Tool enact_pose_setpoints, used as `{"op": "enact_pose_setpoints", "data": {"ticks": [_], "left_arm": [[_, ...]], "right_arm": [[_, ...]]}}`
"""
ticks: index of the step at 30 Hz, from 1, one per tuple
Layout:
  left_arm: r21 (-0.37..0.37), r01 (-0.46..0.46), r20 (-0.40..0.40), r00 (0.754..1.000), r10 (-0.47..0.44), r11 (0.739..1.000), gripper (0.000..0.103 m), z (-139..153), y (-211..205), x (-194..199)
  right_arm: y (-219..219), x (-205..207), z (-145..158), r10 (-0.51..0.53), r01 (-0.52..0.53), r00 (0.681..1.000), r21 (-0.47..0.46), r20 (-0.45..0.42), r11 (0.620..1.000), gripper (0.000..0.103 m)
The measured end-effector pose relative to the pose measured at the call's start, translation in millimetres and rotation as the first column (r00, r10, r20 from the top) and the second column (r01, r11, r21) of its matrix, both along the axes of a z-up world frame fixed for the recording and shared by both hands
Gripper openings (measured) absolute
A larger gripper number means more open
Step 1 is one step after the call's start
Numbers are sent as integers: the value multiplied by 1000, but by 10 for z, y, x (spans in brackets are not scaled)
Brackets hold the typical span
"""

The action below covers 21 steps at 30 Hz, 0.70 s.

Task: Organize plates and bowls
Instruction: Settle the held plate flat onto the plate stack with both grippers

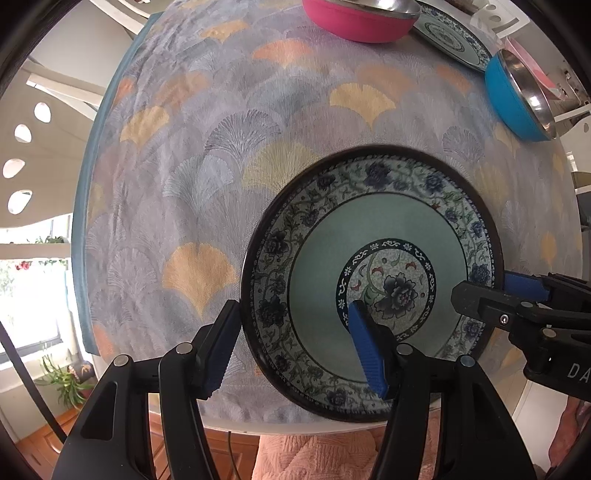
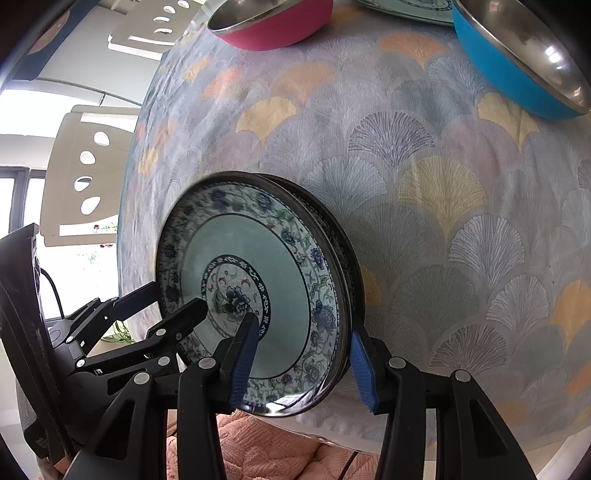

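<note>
A floral plate with a green middle (image 1: 369, 266) lies stacked on another plate near the table's front edge; the stack also shows in the right wrist view (image 2: 258, 273). My left gripper (image 1: 295, 343) is open, its jaws straddling the stack's left rim. My right gripper (image 2: 303, 365) is open, its jaws straddling the right rim; it shows in the left wrist view (image 1: 491, 291). A pink bowl (image 1: 358, 18) (image 2: 273, 22), a blue bowl (image 1: 517, 99) (image 2: 517, 66) and another floral plate (image 1: 450, 37) stand at the back.
The table carries a grey cloth with fan patterns (image 1: 221, 147). White chairs (image 2: 81, 173) stand to the left. A pink textured fabric (image 1: 314, 454) lies below the front edge. The right wrist view shows the left gripper's body (image 2: 110, 332).
</note>
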<state>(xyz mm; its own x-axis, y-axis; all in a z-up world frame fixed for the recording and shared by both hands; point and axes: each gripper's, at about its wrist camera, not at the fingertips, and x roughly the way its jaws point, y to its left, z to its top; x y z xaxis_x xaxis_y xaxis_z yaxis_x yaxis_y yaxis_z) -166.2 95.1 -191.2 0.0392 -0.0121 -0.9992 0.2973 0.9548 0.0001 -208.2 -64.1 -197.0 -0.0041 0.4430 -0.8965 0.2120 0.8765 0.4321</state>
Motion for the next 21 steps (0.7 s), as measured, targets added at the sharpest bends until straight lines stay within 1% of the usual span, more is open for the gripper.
{"op": "enact_pose_setpoints", "data": {"ticks": [21], "left_arm": [[-11, 12, 0, 1000, -13, 1000, 58, -68, 58, -53]], "right_arm": [[-20, -18, 25, -20, 20, 1000, 4, -4, 1000, 46]]}}
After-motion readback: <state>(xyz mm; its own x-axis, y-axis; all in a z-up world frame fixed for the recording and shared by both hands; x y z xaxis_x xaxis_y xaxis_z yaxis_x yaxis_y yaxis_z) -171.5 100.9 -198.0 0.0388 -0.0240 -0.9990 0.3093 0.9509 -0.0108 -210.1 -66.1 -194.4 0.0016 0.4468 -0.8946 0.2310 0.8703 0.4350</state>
